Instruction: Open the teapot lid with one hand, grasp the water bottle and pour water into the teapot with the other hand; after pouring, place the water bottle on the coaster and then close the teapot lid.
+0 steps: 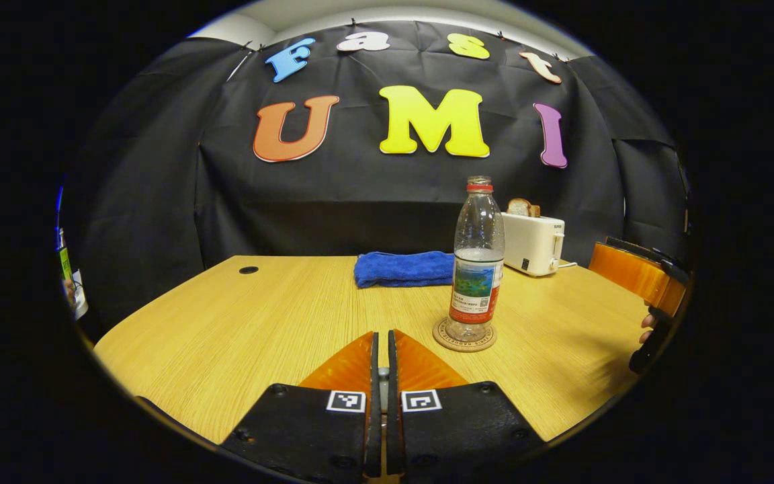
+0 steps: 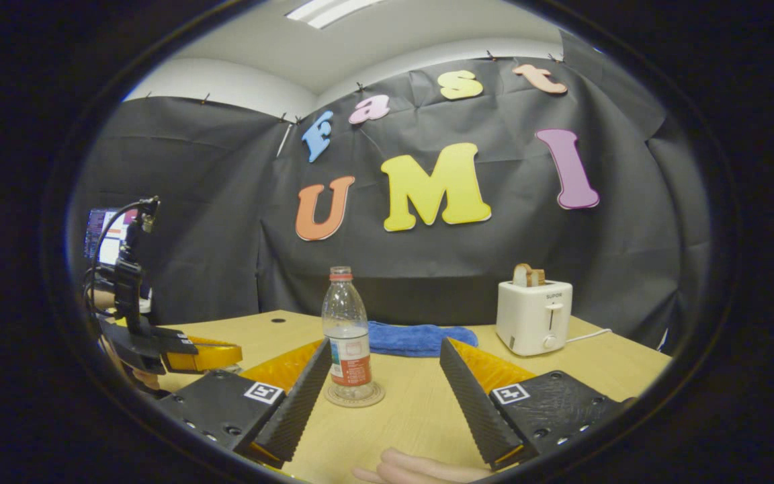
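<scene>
A water bottle point(image 1: 476, 262), uncapped and partly filled, is seen standing upright on a round coaster point(image 1: 464, 337) near the middle of a wooden table point(image 1: 239, 323). In the left gripper view, the left gripper point(image 1: 380, 366) is held low over the table with its fingers drawn together, nothing between them. In the right gripper view, the right gripper point(image 2: 387, 383) is spread wide and empty, the bottle framed between its fingers but farther off and untouched. A folded blue towel point(image 2: 420, 337) is laid behind the bottle, and a white toaster point(image 2: 533, 316) with a slice of bread point(image 2: 527, 274) is set toward the back, well apart from it. A fingertip point(image 2: 420, 468) is glimpsed at the bottom of the right gripper view.

The teapot's place cannot be told. With the bottle already on the coaster, pouring is judged either not begun or finished; which cannot be said. If the bottle is to be taken, it is best approached level, the label band centred between the fingers, and gripped gently, since the thin plastic would likely buckle and the open neck could spill if tilted early.
</scene>
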`<state>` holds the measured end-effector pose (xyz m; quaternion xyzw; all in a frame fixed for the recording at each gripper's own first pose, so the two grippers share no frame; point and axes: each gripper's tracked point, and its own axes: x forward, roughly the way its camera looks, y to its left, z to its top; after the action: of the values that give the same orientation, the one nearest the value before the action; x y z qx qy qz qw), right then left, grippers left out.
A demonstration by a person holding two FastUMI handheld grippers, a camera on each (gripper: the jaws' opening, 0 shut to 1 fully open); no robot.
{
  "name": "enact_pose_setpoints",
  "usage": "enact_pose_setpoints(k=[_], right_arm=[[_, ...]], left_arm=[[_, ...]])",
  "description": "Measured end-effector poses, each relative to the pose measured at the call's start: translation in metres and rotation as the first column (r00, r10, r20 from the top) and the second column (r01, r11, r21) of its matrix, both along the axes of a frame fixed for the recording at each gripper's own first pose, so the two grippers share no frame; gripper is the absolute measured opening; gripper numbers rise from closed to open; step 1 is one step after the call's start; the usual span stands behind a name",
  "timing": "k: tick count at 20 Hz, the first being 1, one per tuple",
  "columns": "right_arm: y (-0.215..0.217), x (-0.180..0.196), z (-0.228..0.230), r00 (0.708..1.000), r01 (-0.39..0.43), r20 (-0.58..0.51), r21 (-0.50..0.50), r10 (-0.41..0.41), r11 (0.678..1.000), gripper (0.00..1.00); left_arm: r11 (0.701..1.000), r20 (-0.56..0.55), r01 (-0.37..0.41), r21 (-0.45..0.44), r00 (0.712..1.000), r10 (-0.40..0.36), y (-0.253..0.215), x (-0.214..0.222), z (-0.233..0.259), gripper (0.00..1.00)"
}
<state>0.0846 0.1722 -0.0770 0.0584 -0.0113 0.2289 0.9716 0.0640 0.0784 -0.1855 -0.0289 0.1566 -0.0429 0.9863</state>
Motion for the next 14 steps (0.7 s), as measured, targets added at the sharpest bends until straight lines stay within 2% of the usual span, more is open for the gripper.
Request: enact_pose_setpoints(k=[4, 9, 13, 14], right_arm=[[-0.008, -0.002, -0.007, 1.000, 0.008, -0.013, 0.013, -0.008, 1.000, 0.97], [-0.016, -0.009, -0.005, 1.000, 0.028, -0.013, 0.016, -0.028, 0.999, 0.97], [-0.019, -0.022, 0.002, 0.999, 0.036, 0.000, 0.017, -0.036, 0.999, 0.97], [-0.021, -0.024, 0.005, 0.999, 0.042, 0.001, 0.020, -0.042, 0.999, 0.97]], left_arm=[[0.999, 0.012, -0.014, 0.038, 1.000, 0.014, 0.000, 0.002, 0.000, 0.06], [0.999, 0.002, -0.038, 0.038, 0.999, 0.038, -0.002, -0.007, -0.005, 0.09], [0.999, -0.009, -0.018, 0.027, 1.000, 0.019, -0.008, -0.010, -0.003, 0.12], [0.999, -0.009, -0.022, 0.029, 1.000, 0.023, -0.009, -0.012, -0.001, 0.33]])
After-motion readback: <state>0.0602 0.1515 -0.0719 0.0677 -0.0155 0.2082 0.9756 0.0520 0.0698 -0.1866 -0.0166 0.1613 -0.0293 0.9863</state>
